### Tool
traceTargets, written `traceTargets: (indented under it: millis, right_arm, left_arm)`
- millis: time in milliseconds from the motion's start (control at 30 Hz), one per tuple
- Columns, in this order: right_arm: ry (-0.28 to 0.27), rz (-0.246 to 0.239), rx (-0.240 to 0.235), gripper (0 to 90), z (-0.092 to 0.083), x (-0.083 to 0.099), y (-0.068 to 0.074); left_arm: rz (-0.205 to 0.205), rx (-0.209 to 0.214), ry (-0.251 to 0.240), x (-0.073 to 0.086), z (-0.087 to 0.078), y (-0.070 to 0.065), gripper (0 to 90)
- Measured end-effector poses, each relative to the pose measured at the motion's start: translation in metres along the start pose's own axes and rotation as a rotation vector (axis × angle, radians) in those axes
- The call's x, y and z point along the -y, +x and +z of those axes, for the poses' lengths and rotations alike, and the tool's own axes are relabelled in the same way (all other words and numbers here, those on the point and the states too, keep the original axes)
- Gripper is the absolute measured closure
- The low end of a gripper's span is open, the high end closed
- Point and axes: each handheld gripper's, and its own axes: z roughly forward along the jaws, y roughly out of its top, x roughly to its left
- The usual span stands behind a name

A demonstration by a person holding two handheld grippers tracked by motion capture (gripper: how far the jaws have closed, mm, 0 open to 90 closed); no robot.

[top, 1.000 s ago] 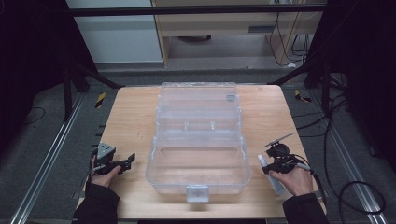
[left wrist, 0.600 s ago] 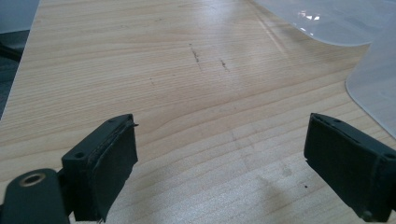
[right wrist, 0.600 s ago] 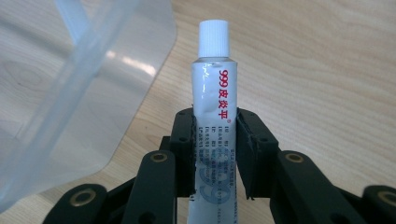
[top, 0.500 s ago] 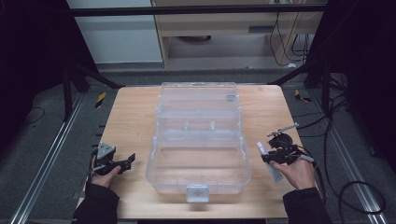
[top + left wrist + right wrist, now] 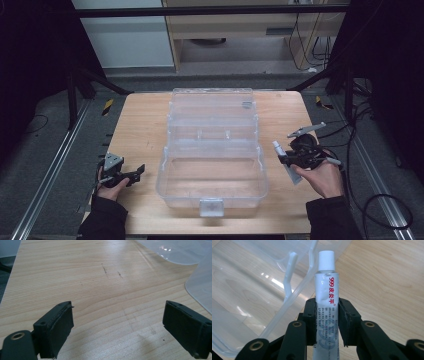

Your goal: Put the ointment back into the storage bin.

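My right tongs [image 5: 327, 322] are gripping a white, red-lettered ointment tube [image 5: 326, 293] with a white screw cap, beside the clear plastic box [image 5: 212, 150]; my left tongs [image 5: 120, 327] are gaping over the wooden table [image 5: 100, 290].

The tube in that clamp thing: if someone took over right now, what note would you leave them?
Right gripper: jaws shut on the white tube, cap pointing away from the hand, held above the table just right of the clear box.
Left gripper: jaws open, nothing between them, low over the table left of the box.
Box: lid open, front compartment looks empty.
Done: tube picked up.
Left: probably move it over the box and set it inside.
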Motion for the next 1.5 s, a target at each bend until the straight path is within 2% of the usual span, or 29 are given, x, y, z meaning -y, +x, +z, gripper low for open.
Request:
traceTargets:
  millis: [100,333,567,600,667,700,733,767,800,967,1067,1333,1433,1500]
  right_arm:
    - [-0.008,-0.027,-0.011,69.6,-0.006,-0.006,0.003]
    - [-0.016,-0.145,-0.031,69.6,-0.021,-0.020,0.010]
    - [-0.016,-0.235,-0.101,69.6,-0.029,-0.033,0.023]
    - [-0.014,-0.259,-0.115,69.6,-0.029,-0.035,0.025]
    - [-0.008,-0.289,-0.129,69.6,-0.028,-0.038,0.030]
    - [-0.008,-0.289,-0.129,69.6,-0.028,-0.038,0.030]
    - [-0.003,-0.321,-0.148,69.6,-0.026,-0.042,0.035]
    - [-0.003,-0.321,-0.148,69.6,-0.026,-0.042,0.035]
    - [0.005,-0.350,-0.162,69.6,-0.023,-0.046,0.040]
    - [0.011,-0.414,-0.205,69.6,-0.017,-0.054,0.052]
    - [0.020,-0.470,-0.227,69.6,-0.011,-0.059,0.062]
    - [0.056,-0.556,-0.290,69.6,0.008,-0.069,0.081]
    - [0.089,-0.566,-0.308,69.6,0.016,-0.070,0.085]
    - [0.113,-0.592,-0.317,69.6,0.023,-0.069,0.087]
  left_arm:
    - [0.001,0.000,0.000,0.000,0.000,0.000,9.1]
    - [0.003,0.000,0.002,0.000,0.000,0.000,9.1]
    - [0.004,0.001,0.003,0.000,0.000,0.000,9.1]
    - [0.004,0.001,0.002,0.000,0.000,0.000,9.1]
    - [0.005,0.002,0.003,0.000,0.000,0.000,9.1]
    - [0.005,0.002,0.003,0.000,0.000,0.000,9.1]
    - [0.005,0.001,0.003,0.000,0.000,0.000,9.1]
    - [0.005,0.001,0.003,0.000,0.000,0.000,9.1]
    - [0.005,0.002,0.003,0.000,0.000,0.000,9.1]
    - [0.004,0.002,0.003,0.000,0.000,0.000,9.1]
    - [0.004,0.002,0.003,0.000,0.000,0.000,9.1]
    - [0.004,0.003,0.003,0.000,0.000,0.000,9.1]
    - [0.004,0.004,0.004,0.000,0.000,0.000,9.1]
    - [0.004,0.004,0.002,0.000,0.000,0.000,9.1]
